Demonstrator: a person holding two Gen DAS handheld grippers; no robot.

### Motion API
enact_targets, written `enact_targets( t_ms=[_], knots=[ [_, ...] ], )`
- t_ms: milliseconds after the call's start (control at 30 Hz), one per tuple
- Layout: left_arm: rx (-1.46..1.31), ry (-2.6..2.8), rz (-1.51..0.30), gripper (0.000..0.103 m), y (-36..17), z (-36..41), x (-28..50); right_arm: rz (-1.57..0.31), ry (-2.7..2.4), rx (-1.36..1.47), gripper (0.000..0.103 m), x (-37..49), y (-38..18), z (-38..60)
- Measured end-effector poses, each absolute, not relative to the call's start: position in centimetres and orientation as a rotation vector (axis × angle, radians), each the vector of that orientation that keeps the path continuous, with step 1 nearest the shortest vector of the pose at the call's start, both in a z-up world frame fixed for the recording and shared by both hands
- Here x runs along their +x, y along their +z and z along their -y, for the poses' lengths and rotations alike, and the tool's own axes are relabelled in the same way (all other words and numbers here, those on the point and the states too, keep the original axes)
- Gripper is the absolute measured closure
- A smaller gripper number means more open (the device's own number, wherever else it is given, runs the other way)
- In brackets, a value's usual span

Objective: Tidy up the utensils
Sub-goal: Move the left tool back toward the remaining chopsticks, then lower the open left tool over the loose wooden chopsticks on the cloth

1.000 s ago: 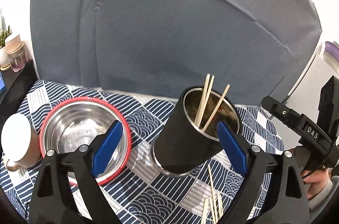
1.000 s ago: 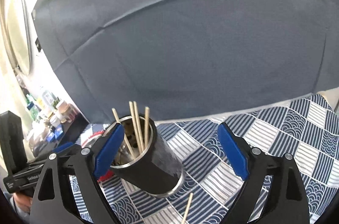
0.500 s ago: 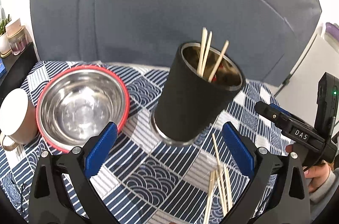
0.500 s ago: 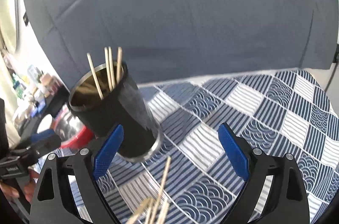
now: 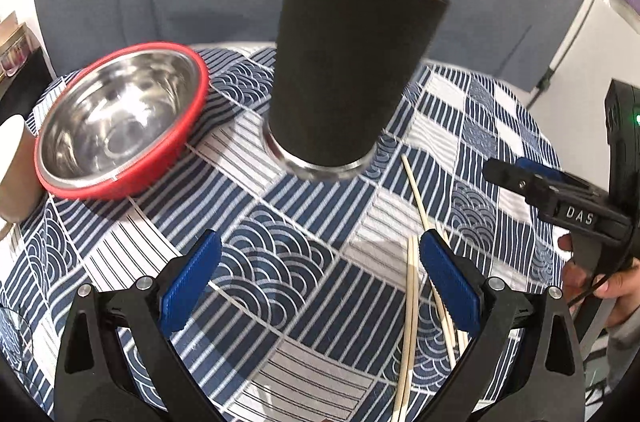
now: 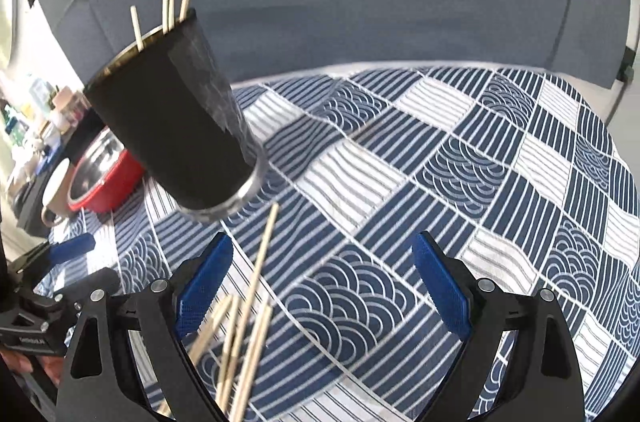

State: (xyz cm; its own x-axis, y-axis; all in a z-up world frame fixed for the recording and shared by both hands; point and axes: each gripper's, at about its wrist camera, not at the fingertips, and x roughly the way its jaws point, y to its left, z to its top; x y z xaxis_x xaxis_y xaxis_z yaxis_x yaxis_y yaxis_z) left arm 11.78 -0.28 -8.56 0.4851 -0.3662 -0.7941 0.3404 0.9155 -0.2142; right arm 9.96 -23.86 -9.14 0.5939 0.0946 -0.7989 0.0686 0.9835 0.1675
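While both grippers' fingers (image 5: 448, 286) gape empty, loose chopsticks (image 5: 410, 302) lie beside black cup (image 5: 352, 62).

The surface (image 5: 312, 270) wears a blue and white patterned cloth. On it stand a black cup (image 5: 348, 70) holding chopsticks, a red-rimmed steel bowl (image 5: 120, 126) just left of it and a pale mug (image 5: 14, 174) beyond; loose chopsticks (image 5: 410, 302) lie nearer

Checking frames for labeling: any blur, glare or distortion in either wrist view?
Left wrist: strong fisheye bending, glare inside the steel bowl, black cup slightly soft. Right wrist: loose chopsticks near the lens blurred, left background washed out.
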Motion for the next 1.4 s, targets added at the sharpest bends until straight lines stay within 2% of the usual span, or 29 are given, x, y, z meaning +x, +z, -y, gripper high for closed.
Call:
enact_targets(
  t_ms=[433,1000,1400],
  knots=[
    [0.042,-0.466,-1.067,0.006,-11.7,1.8,9.5,-1.026,0.027,0.163,0.016,7.9,-12.0,23.4],
    [0.230,-0.471,-1.087,0.006,-13.4,4.2,8.0,-1.082,0.028,0.069,0.016,5.9,-14.2,21.8],
    [0.216,-0.448,-1.090,0.006,-13.4,3.2,7.7,-1.093,0.013,0.014,0.014,6.0,-14.6,20.4]
  ],
)
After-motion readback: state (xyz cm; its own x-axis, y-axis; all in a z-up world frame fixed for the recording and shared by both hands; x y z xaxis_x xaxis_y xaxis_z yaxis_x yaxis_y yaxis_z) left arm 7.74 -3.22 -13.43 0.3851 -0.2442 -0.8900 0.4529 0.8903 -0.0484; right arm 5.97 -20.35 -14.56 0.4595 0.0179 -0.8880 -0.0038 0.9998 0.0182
